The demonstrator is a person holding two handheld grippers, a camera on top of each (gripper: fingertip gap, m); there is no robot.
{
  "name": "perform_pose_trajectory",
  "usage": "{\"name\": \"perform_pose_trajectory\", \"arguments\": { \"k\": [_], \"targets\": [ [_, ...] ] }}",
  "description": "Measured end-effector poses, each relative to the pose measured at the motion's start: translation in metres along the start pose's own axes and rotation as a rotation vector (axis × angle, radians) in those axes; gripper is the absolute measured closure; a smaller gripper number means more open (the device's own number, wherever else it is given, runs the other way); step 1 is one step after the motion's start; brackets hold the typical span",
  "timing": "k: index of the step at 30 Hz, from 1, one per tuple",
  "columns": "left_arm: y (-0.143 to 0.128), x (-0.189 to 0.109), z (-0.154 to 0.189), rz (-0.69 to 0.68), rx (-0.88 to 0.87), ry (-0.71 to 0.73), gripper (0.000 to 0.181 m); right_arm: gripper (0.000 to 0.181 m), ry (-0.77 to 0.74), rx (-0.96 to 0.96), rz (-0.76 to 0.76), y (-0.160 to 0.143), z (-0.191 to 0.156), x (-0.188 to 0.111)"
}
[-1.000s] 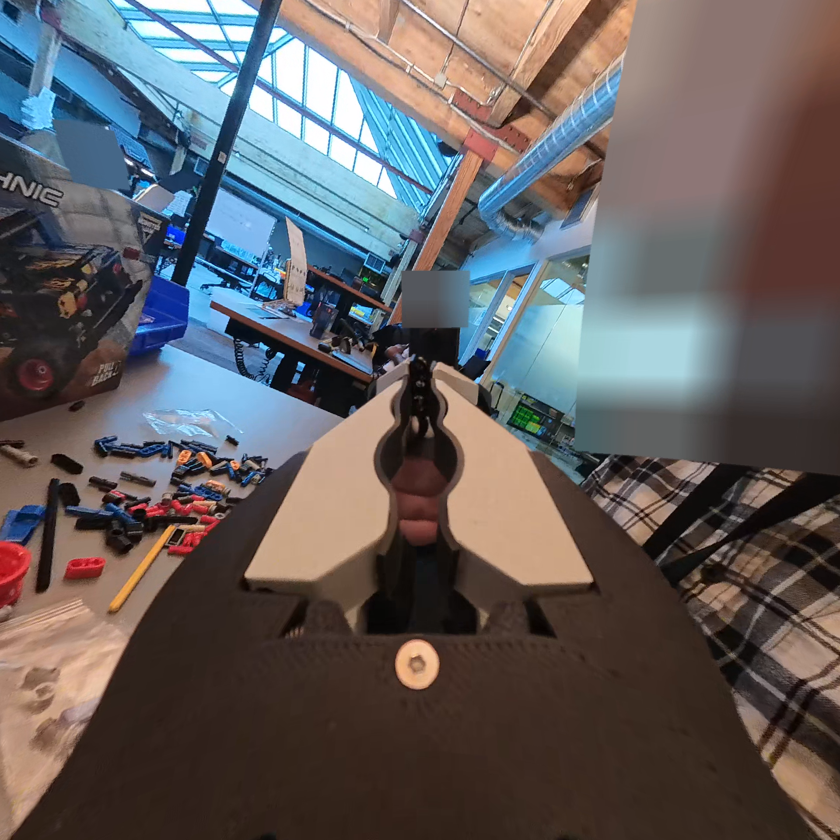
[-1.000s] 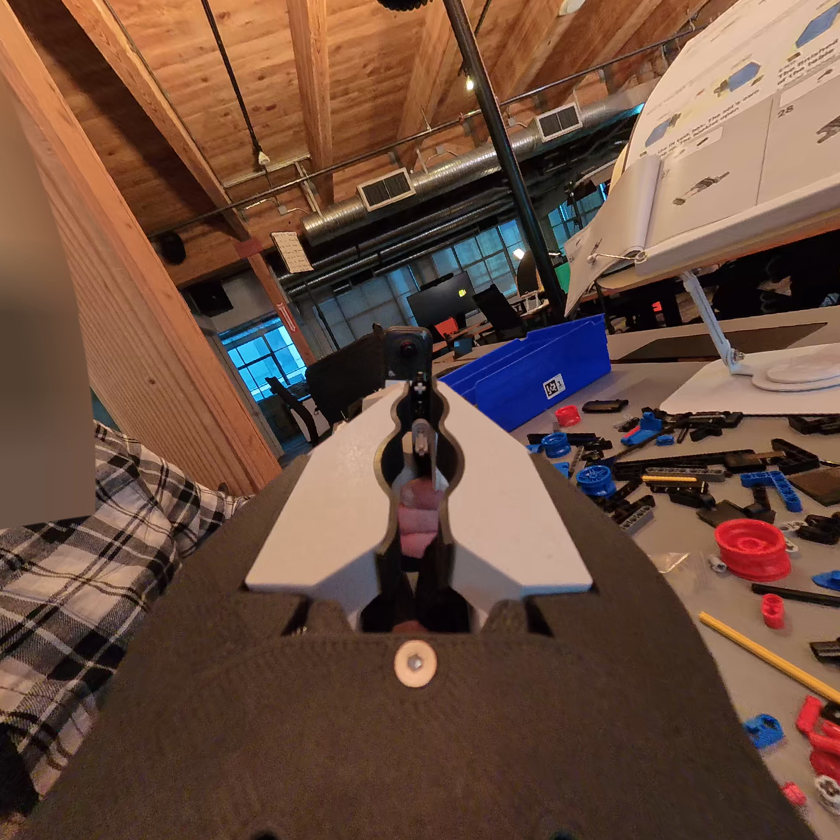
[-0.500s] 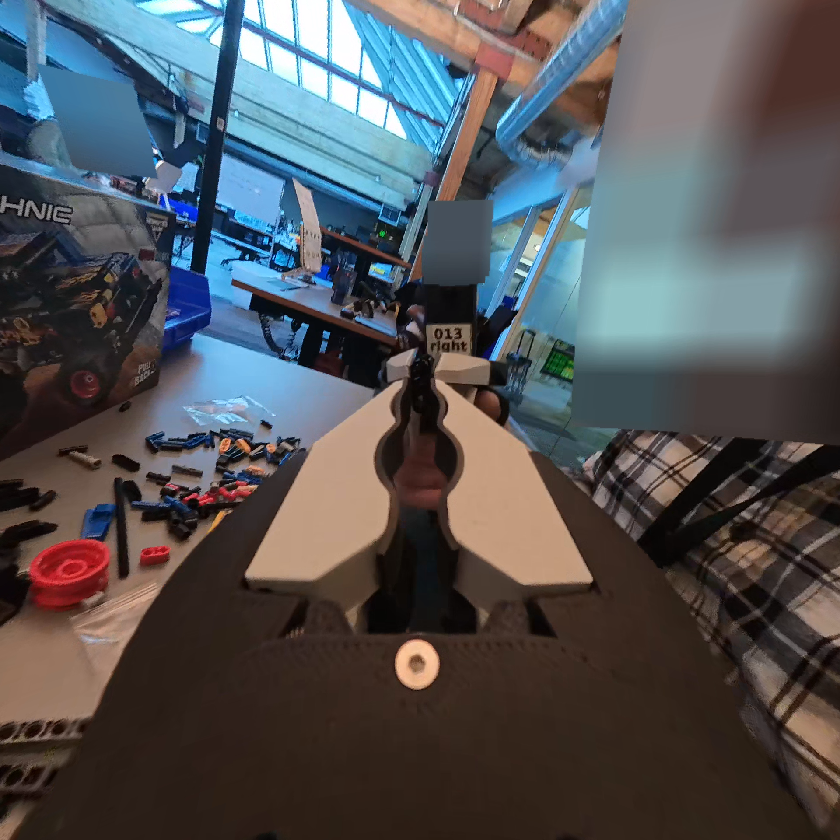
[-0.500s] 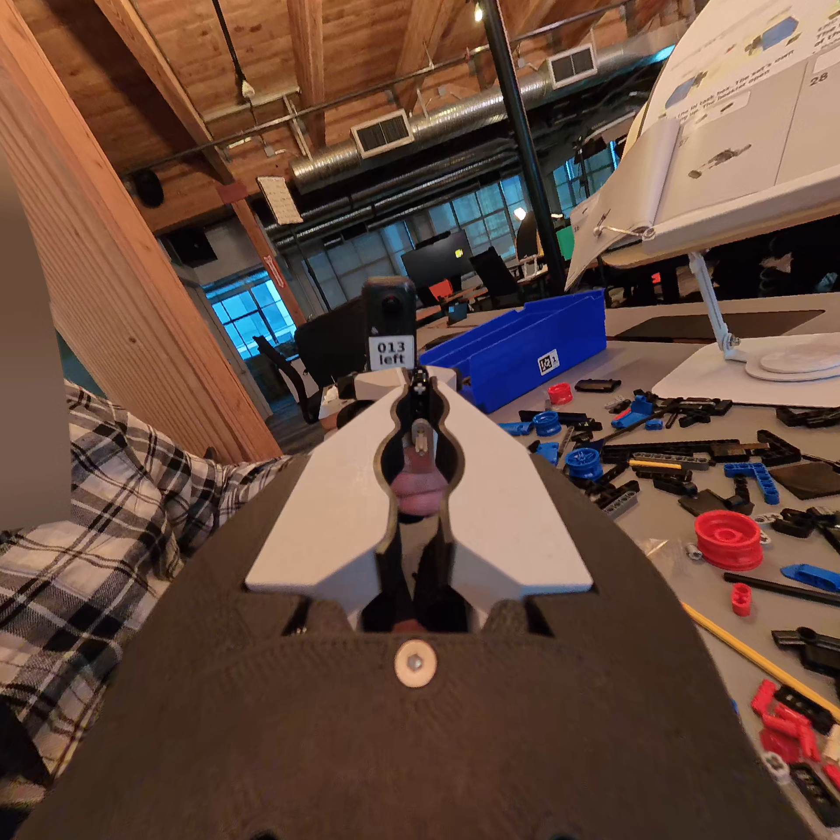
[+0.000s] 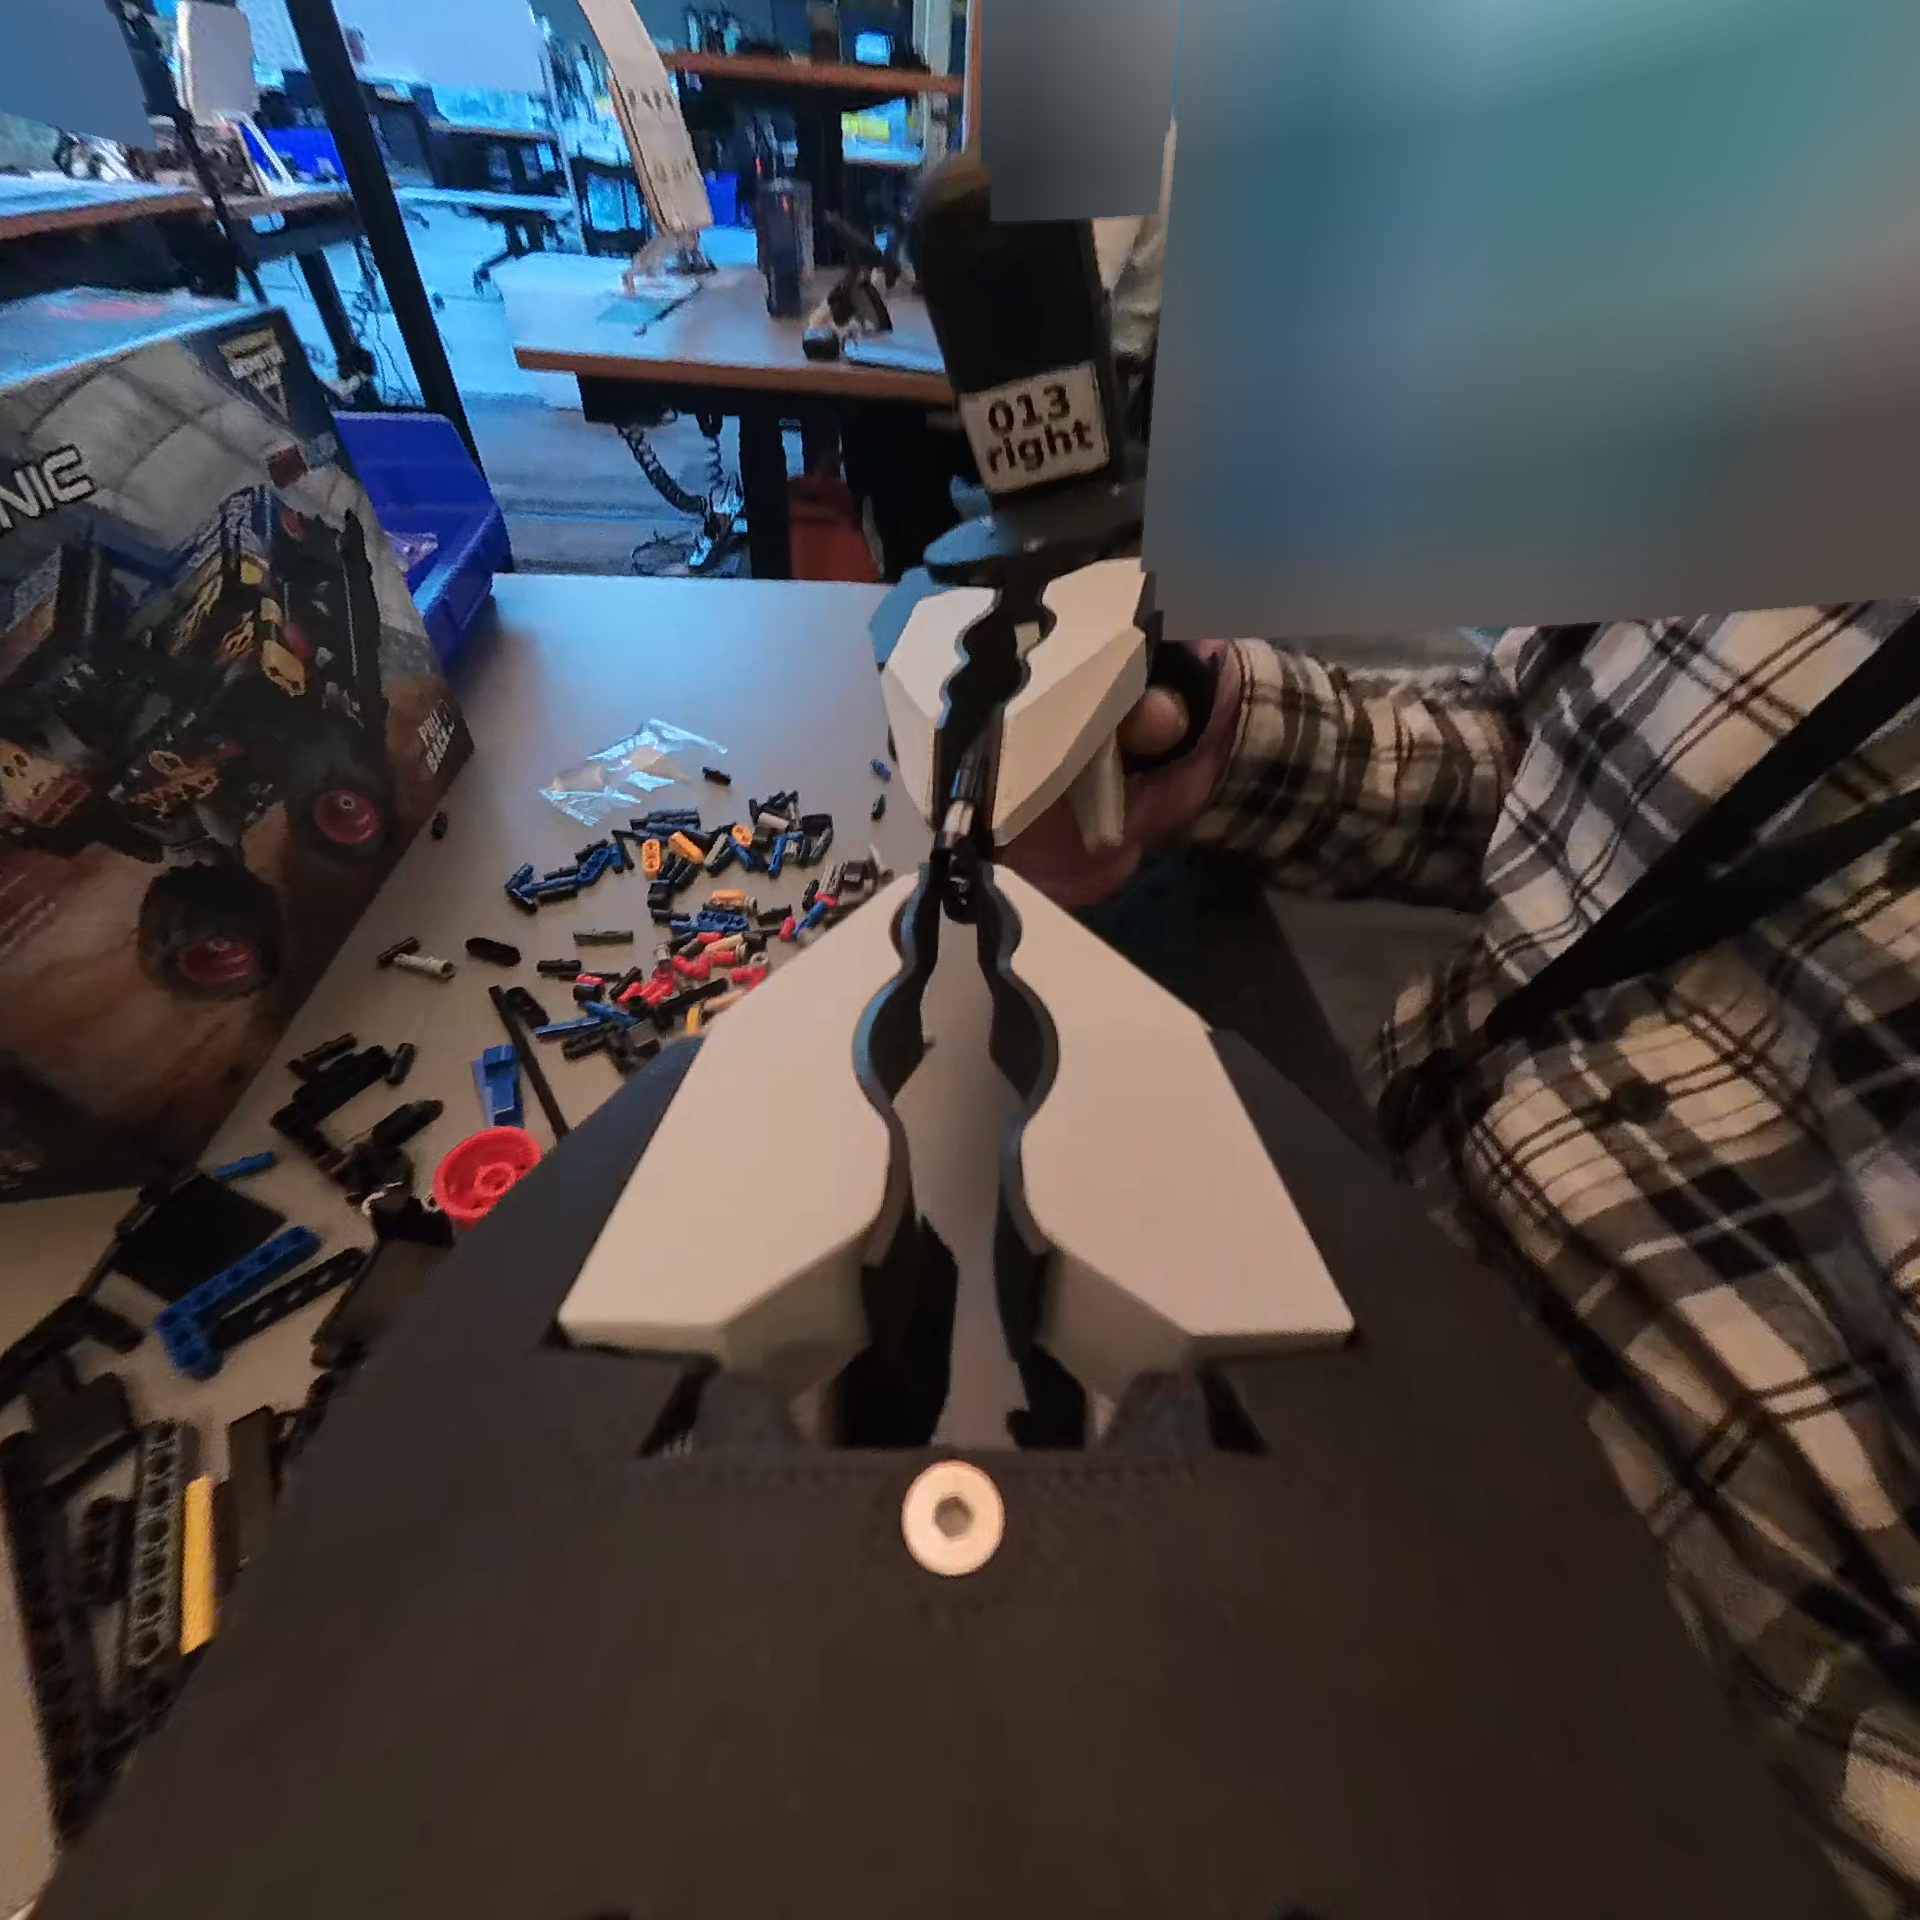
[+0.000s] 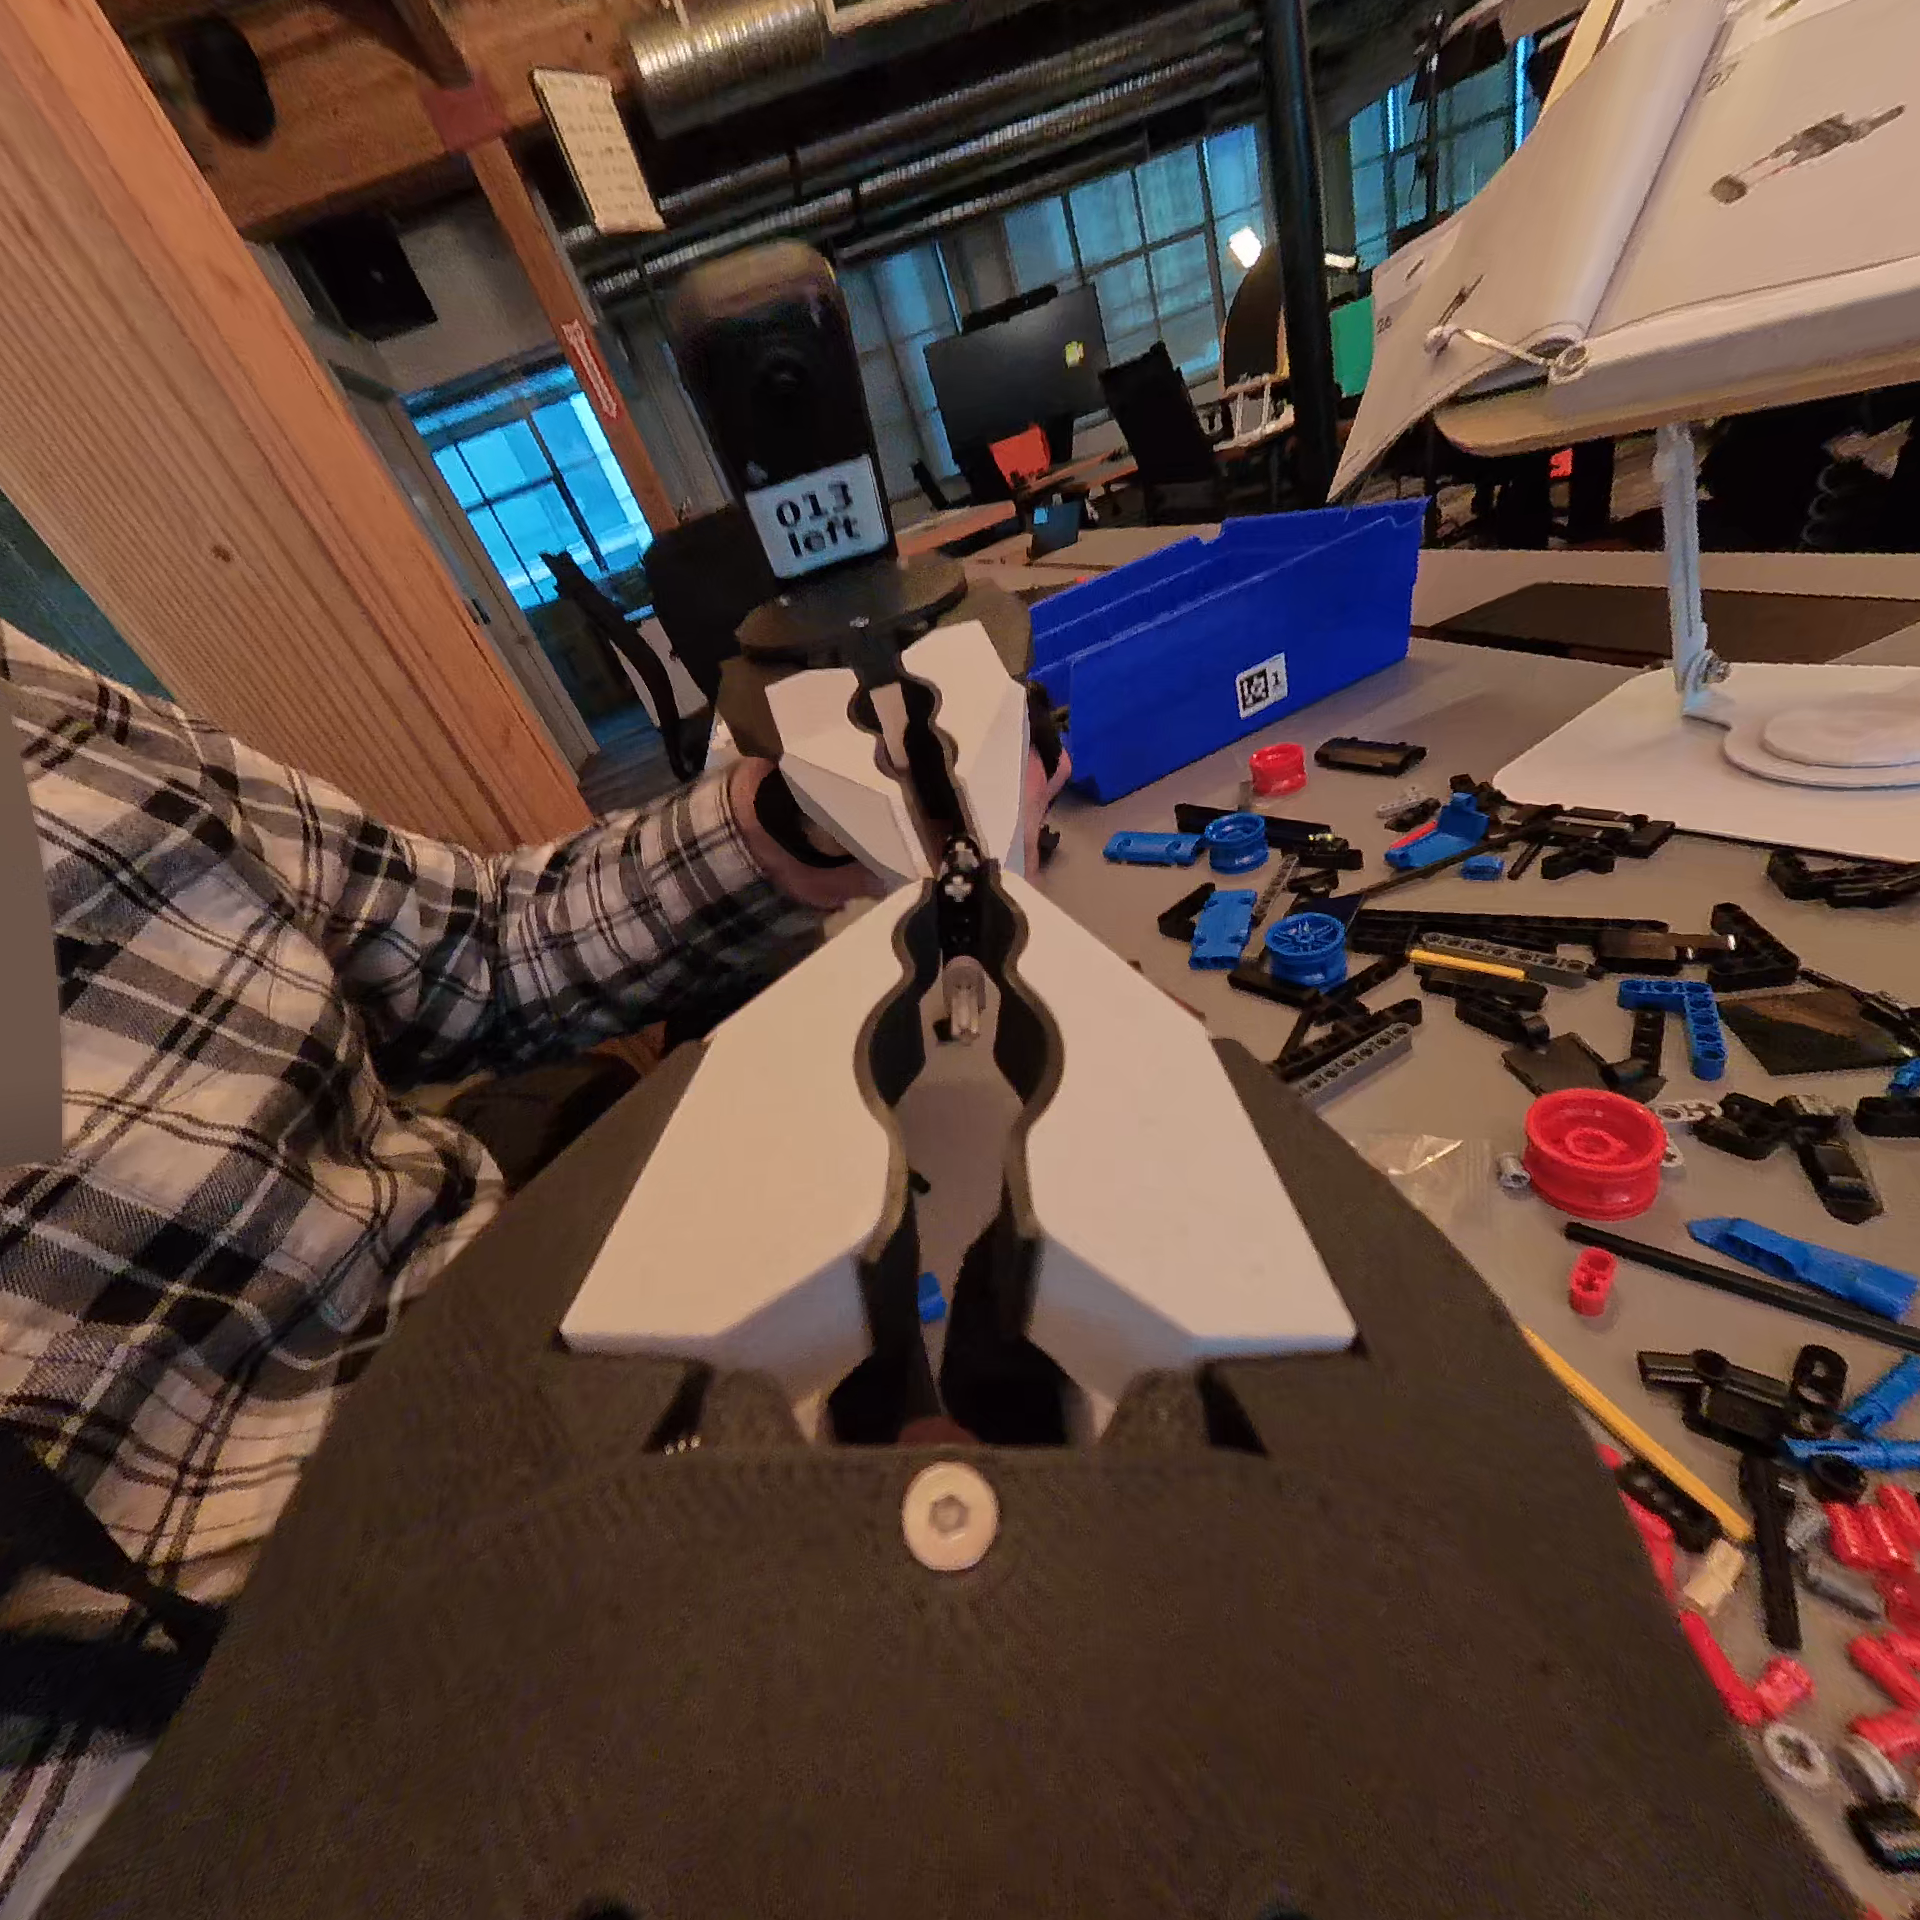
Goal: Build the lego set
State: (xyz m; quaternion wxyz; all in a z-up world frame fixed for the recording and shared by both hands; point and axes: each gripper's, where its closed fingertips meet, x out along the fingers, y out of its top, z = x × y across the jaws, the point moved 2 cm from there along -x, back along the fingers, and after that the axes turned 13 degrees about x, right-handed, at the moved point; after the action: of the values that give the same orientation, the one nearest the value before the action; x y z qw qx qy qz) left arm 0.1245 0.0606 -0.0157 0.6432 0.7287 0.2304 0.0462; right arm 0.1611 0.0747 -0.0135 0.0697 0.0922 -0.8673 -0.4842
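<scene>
My left gripper point(image 5: 954, 891) and right gripper point(image 6: 961, 883) face each other tip to tip above the near table edge. The left one is shut on a small black lego piece point(image 5: 958, 868). The right one is shut on a black lego piece point(image 6: 958, 914) with a light grey pin point(image 6: 963, 1000) sticking back between its jaws. The two pieces touch or nearly touch at the tips. The right gripper also shows in the left wrist view point(image 5: 961, 821), and the left gripper in the right wrist view point(image 6: 956, 847). Hands in plaid sleeves hold both.
Loose lego parts point(image 5: 686, 914) lie spread on the grey table point(image 5: 644, 665). The set's box point(image 5: 156, 727) stands at the left. A blue bin point(image 6: 1226, 644), an instruction booklet on a stand point(image 6: 1662, 239), red wheels point(image 6: 1595, 1153) and a yellow rod point(image 6: 1631, 1423) are also there. Both grippers' tips are close together, under 4 cm apart.
Both grippers have tilted downward and drawn level, so each now shows fully in the other's view. Their tips have stayed together and both have stayed shut on their pieces.
</scene>
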Motion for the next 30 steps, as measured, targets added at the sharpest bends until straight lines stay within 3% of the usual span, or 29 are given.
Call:
{"name": "perform_pose_trajectory", "arguments": {
  "k": [11, 30],
  "targets": [
    [-0.020, 0.004, -0.007, -0.313, 0.237, 0.038, 0.181, 0.175, -0.110, -0.106, -0.137, -0.013, 0.013, 0.005],
    [-0.036, 0.014, -0.005, -0.369, 0.172, 0.045, 0.181, 0.175, -0.281, -0.347, -0.219, -0.019, 0.024, 0.004]
  ]
}}
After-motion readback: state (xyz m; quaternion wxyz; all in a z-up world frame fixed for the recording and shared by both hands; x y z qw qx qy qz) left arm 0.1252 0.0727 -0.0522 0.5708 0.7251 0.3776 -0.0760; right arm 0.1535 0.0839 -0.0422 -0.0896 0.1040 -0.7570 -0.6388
